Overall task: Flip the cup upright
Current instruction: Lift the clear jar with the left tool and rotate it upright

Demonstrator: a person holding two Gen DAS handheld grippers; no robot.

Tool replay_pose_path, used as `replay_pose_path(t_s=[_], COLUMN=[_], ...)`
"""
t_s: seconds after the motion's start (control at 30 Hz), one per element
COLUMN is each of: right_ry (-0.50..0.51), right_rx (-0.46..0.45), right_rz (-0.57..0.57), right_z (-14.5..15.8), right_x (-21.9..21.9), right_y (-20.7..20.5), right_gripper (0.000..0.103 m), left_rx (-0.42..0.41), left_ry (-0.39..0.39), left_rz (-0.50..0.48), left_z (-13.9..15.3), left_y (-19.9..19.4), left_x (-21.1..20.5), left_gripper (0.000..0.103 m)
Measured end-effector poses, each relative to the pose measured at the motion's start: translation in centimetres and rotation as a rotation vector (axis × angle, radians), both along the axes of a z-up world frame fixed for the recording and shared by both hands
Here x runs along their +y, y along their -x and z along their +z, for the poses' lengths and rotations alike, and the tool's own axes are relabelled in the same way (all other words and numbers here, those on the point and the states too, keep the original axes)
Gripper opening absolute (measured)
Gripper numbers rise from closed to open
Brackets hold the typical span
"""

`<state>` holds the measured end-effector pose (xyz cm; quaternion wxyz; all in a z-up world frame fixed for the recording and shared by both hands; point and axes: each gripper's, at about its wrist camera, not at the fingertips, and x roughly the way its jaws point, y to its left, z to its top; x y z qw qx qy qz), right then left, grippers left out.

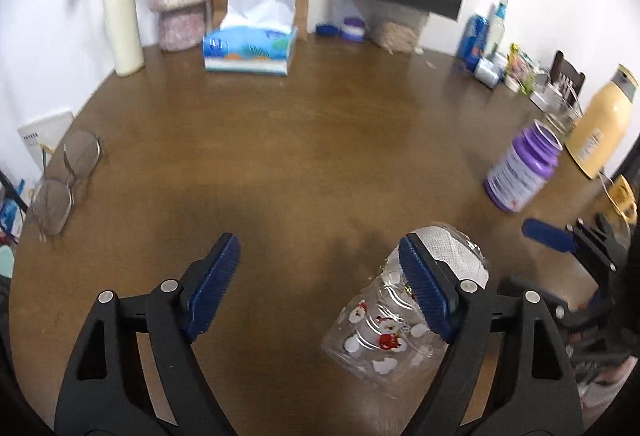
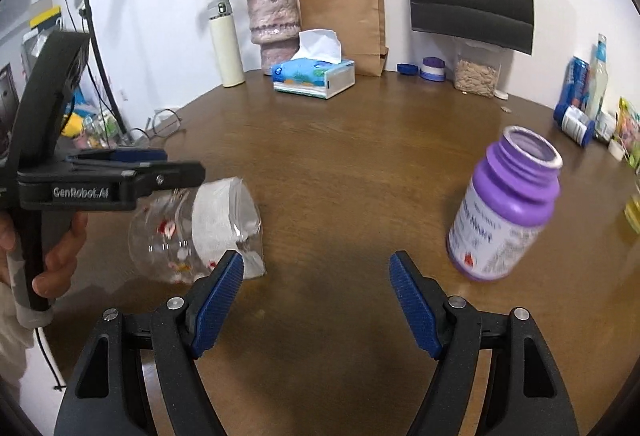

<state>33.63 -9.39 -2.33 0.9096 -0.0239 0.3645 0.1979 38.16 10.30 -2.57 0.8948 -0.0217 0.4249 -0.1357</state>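
The clear cup (image 1: 384, 324), printed with Santa figures and stuffed with white paper, lies on its side on the brown surface (image 1: 304, 139); the left gripper (image 1: 320, 264) has its jaws spread wide, the right-hand pad (image 1: 424, 292) above the cup's side and nothing clamped; the right gripper (image 2: 316, 292) hangs open and empty just beside the cup (image 2: 192, 232); a purple bottle (image 2: 504, 207) stands uncapped to its right, well apart from the cup
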Motion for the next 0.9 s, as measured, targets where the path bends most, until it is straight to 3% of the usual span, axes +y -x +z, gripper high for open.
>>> replay_pose_path(t_s=[0.13, 0.33, 0.43, 0.5, 0.6, 0.7, 0.9], right_ry=[0.039, 0.021, 0.038, 0.029, 0.009, 0.007, -0.037], right_rx=[-0.043, -0.028, -0.039, -0.04, -0.041, -0.039, -0.038], right_rz=[-0.055, -0.135, -0.176, -0.201, -0.22, -0.212, -0.114], right_z=[0.3, 0.3, 0.5, 0.7, 1.0, 1.0, 0.8], right_x=[-0.6, -3.4, -4.6, -5.6, -6.4, -6.3, -4.8], right_y=[1.8, 4.0, 4.9, 5.4, 6.0, 6.3, 6.6], right_gripper=[0.08, 0.08, 0.08, 0.08, 0.08, 0.08, 0.08], left_rx=[0.012, 0.064, 0.158, 0.227, 0.264, 0.246, 0.163], left_ry=[-0.042, 0.126, 0.121, 0.092, 0.165, 0.178, 0.097], left_rz=[-0.07, -0.238, -0.273, -0.254, -0.232, -0.189, -0.135], left_z=[0.7, 2.7, 1.3, -0.4, -1.8, -1.6, 0.2], left_y=[2.5, 4.4, 4.5, 4.1, 3.7, 3.3, 5.1], left_x=[-0.8, -2.1, -4.1, -5.2, -5.2, -4.8, -2.5], left_gripper=[0.087, 0.098, 0.099, 0.099, 0.101, 0.1, 0.101])
